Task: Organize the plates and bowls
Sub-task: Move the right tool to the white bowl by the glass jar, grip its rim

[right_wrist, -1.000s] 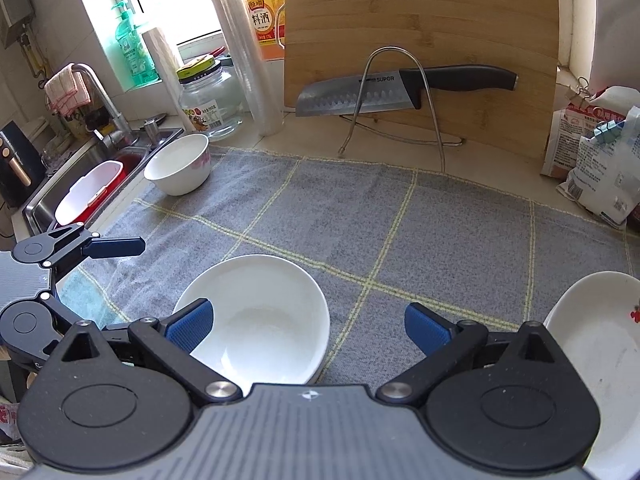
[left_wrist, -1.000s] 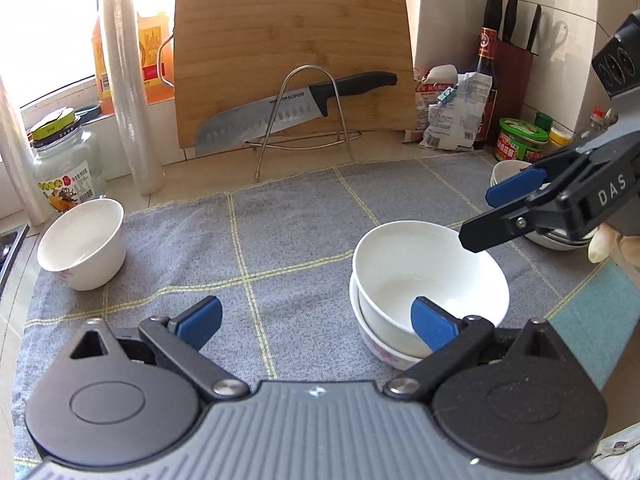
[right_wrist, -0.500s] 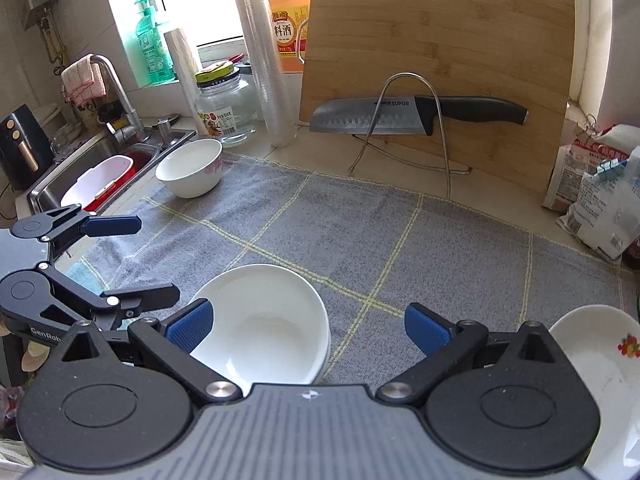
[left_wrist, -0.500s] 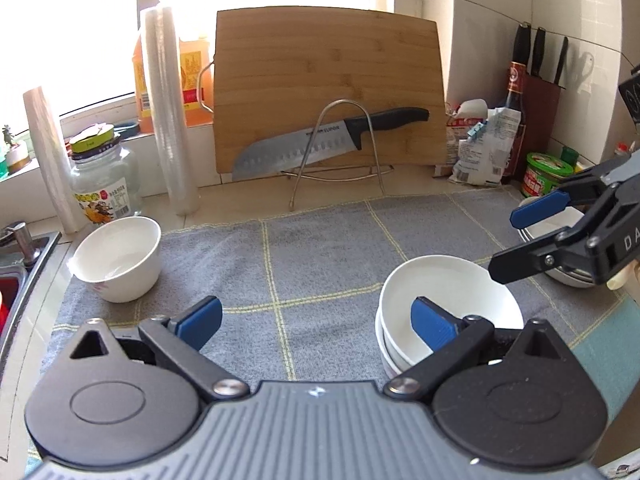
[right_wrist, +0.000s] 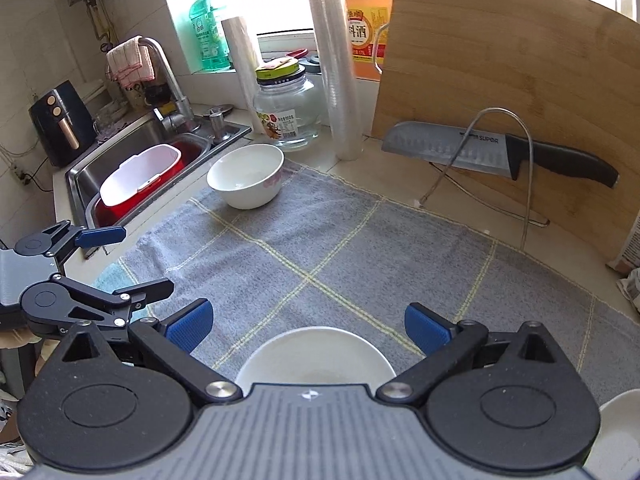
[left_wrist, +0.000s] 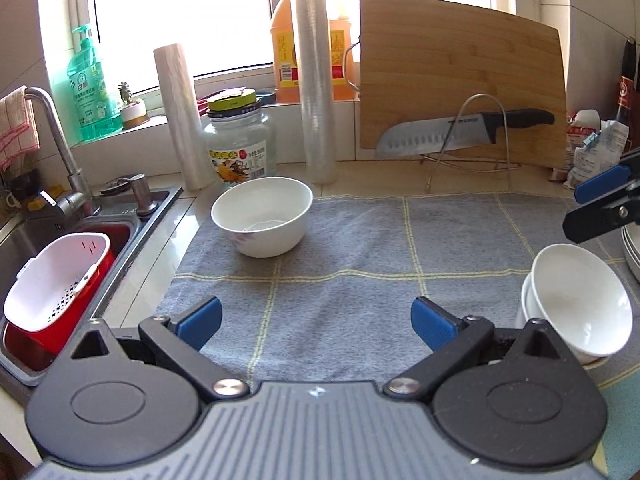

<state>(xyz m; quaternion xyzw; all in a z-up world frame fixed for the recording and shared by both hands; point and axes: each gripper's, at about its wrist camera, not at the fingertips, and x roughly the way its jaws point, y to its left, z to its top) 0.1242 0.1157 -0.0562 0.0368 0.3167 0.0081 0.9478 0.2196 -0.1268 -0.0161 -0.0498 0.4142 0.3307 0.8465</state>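
From the left wrist view, the left gripper hangs over the grey checked cloth with its jaws wide apart and nothing between them. At 3 o'clock, two stacked white bowls sit on the cloth, the upper one tilted; the right gripper, at 2 o'clock just above them, also has its jaws apart and empty. A single white bowl stands upright at 11 o'clock on the cloth's far left corner, well apart from the stack. Behind it stand a glass jar and a film roll; at 1 o'clock a knife rests against the cutting board
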